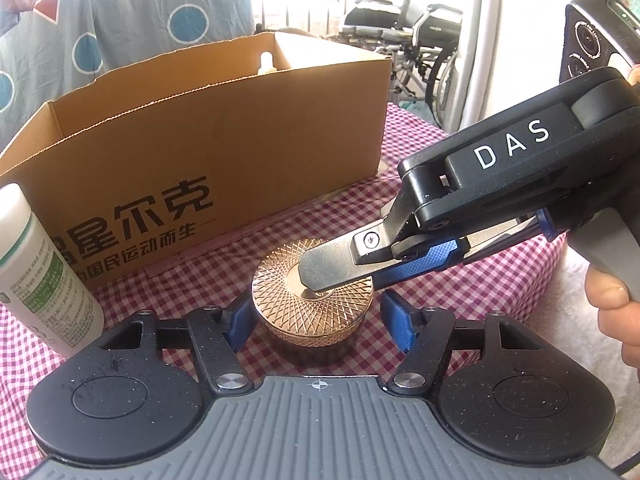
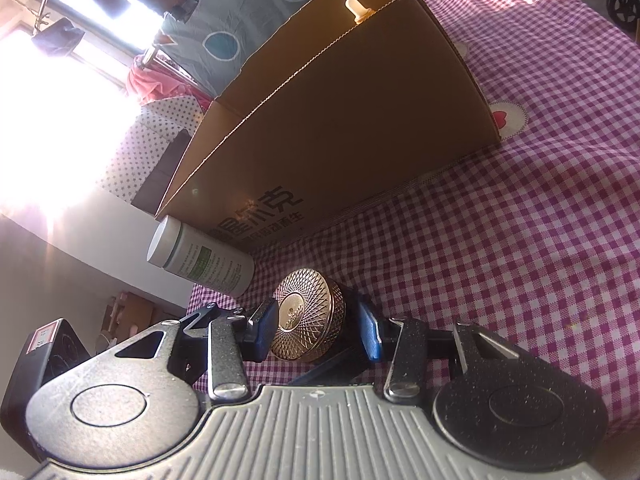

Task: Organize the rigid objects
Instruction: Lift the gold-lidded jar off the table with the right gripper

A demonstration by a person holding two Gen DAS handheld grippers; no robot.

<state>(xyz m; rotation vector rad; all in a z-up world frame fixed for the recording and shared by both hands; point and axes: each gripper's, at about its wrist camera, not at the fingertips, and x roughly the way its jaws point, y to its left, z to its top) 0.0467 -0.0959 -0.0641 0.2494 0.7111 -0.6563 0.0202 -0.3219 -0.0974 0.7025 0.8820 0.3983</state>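
A round rose-gold jar (image 1: 280, 292) with a lattice-patterned lid sits on the checked cloth just in front of a cardboard box (image 1: 224, 132). My left gripper (image 1: 316, 320) is open and straddles the jar; its left pad is at the jar's wall and its right pad stands a little clear. My right gripper (image 1: 344, 280) comes in from the right, rolled over, with one metal finger flat on the lid and the other at the jar's lower side. In the right wrist view the jar (image 2: 308, 316) fills the gap of my right gripper (image 2: 316, 330), which is shut on it.
A white bottle (image 1: 44, 276) with a green label stands left of the jar, also seen as the white bottle (image 2: 200, 260). A dropper-topped bottle (image 1: 267, 63) pokes up inside the box (image 2: 340, 120). A person's hand (image 1: 616, 312) holds the right gripper. A wheelchair (image 1: 400, 28) stands beyond the table.
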